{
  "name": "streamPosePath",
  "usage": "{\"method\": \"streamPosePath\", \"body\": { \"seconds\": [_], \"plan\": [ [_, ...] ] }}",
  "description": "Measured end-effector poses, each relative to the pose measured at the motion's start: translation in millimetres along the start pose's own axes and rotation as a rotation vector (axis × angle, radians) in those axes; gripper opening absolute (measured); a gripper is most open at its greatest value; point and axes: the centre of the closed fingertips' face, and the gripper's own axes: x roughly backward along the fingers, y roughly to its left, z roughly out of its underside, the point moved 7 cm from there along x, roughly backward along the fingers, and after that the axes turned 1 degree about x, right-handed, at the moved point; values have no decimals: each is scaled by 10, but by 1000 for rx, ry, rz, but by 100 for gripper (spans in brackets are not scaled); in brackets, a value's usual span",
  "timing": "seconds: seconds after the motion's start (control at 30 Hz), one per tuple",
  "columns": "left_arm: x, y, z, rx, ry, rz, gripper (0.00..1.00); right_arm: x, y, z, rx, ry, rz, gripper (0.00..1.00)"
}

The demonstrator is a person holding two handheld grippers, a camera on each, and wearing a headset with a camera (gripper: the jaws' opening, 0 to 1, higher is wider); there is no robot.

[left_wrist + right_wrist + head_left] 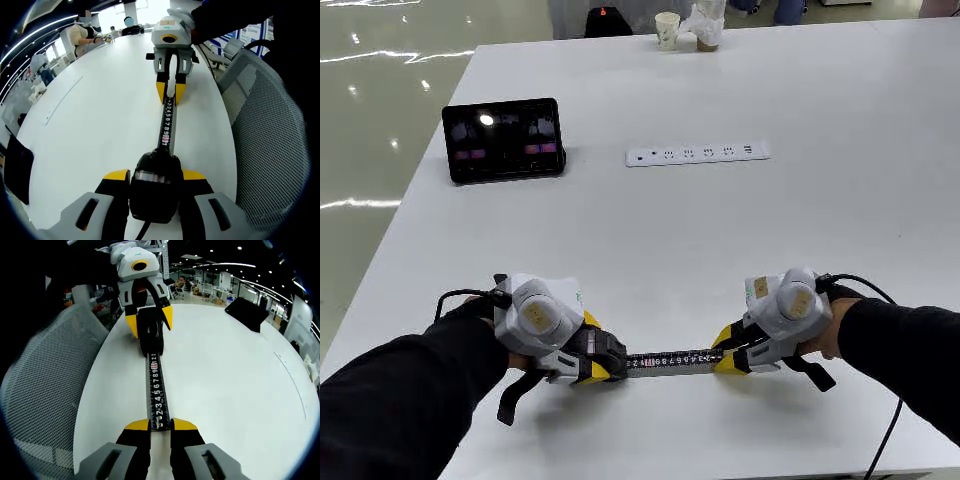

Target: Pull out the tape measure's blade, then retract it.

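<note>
Near the front edge of the white table (720, 230), the left tool (592, 360) has its yellow-tipped jaws closed round the black case of the tape measure (607, 352), one jaw against each side, so the case sits clamped between them just above the tabletop. From the case the blade (670, 361) runs out straight and level to the right tool (727, 351), whose jaws are drawn nearly together and pinch the blade's free end between their yellow tips. In the right gripper view the printed numbers on the blade run from the pinched end back to the mouth of the case; only a short length is drawn out and it lies low over the table without sagging. The two tools face each other along the blade, a hand behind each, with dark sleeves reaching in from both sides. Farther back on the table a dark tablet (503, 138) stands propped to the left, a white power strip (698, 153) lies flat near the middle, and a paper cup (667, 30) stands at the far edge. A grey mesh chair back (270, 140) is close beside the table's near edge
</note>
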Motion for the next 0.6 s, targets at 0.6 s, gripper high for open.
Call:
{"method": "streamPosePath", "body": {
  "seconds": [0.6],
  "plan": [
    [-7, 0, -2, -7, 6, 4, 32, 41, 3, 66, 8, 8, 0, 11]
  ]
}}
